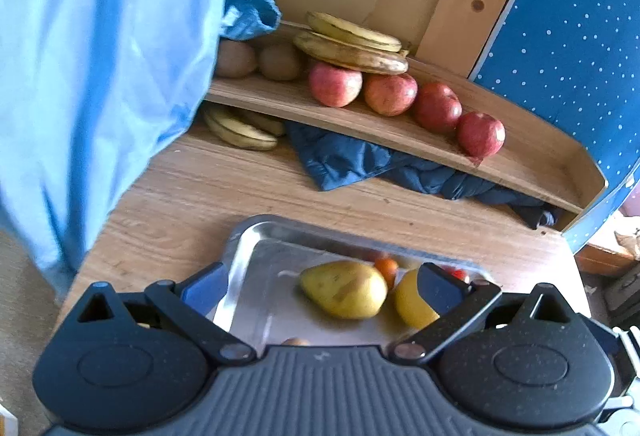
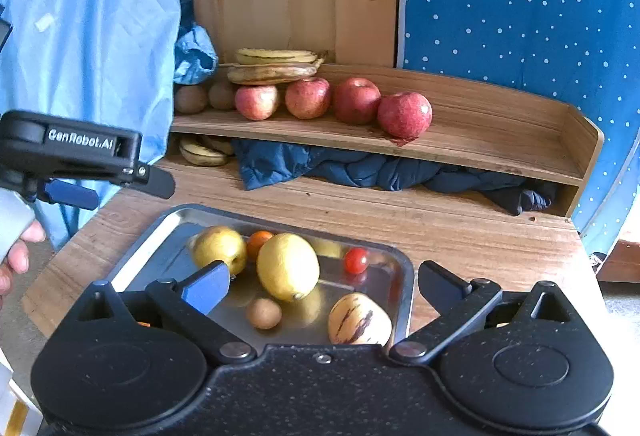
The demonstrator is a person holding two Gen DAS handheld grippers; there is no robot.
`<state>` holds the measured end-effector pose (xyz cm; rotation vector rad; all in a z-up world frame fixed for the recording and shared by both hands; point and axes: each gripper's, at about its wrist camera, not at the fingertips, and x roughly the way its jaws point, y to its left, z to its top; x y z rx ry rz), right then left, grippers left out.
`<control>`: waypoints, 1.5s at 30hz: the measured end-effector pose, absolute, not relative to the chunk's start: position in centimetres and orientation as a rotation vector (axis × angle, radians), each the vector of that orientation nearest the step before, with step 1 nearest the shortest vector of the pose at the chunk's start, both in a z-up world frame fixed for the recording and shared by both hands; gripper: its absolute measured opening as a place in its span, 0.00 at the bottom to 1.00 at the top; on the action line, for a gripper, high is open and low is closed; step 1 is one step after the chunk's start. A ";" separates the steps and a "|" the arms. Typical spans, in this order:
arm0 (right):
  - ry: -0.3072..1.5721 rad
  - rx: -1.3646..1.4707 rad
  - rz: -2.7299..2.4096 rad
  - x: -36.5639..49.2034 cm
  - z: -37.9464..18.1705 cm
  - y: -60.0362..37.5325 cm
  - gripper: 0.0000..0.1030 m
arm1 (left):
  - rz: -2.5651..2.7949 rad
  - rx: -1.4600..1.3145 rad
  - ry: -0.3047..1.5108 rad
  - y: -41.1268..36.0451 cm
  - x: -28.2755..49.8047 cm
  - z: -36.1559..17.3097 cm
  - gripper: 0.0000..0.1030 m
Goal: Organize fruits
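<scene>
Open right gripper (image 2: 324, 282) over lemon (image 2: 287, 266), nub toward camera

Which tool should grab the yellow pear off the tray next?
Left, probably. The left tool is open with the yellow pear lying between its fingers. The right tool, also open, frames the lemon instead.

Dark blue cloth (image 2: 360, 167) bunched under wooden shelf (image 2: 480, 139).

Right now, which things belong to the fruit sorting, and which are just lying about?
Job: metal tray holding lemon, pear, cherry tomato; shelf with apples, bananas.
Lying about: dark blue cloth, light blue garment.
</scene>
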<state>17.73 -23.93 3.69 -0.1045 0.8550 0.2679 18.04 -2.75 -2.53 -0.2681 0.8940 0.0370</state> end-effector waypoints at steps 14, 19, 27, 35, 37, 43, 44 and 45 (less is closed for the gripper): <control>0.831 -0.056 0.295 13.5 5.0 -23.5 0.99 | 0.126 -0.217 0.852 -1.3 10.8 -1.7 1.00; 0.825 -0.060 0.281 13.2 5.3 -23.0 0.99 | 0.143 -0.228 0.877 -0.6 9.7 -2.4 1.00; 0.832 -0.074 0.233 11.7 5.2 -21.9 0.99 | 0.082 -0.216 0.844 0.1 8.4 -2.8 1.00; 0.836 -0.076 0.160 9.5 5.7 -20.6 0.99 | 0.013 -0.216 0.804 1.5 7.4 -2.8 1.00; 0.844 -0.060 0.149 8.8 5.8 -20.4 0.99 | 0.001 -0.207 0.801 1.7 7.0 -2.8 1.00; 0.847 -0.046 0.111 7.0 6.0 -19.4 0.99 | -0.027 -0.187 0.806 2.6 5.7 -3.2 1.00; 0.849 -0.046 0.104 6.7 6.0 -19.3 0.99 | -0.032 -0.181 0.803 2.7 5.4 -3.3 1.00; 0.851 -0.048 0.099 6.4 5.9 -19.1 0.99 | -0.037 -0.180 0.799 2.9 5.2 -3.4 1.00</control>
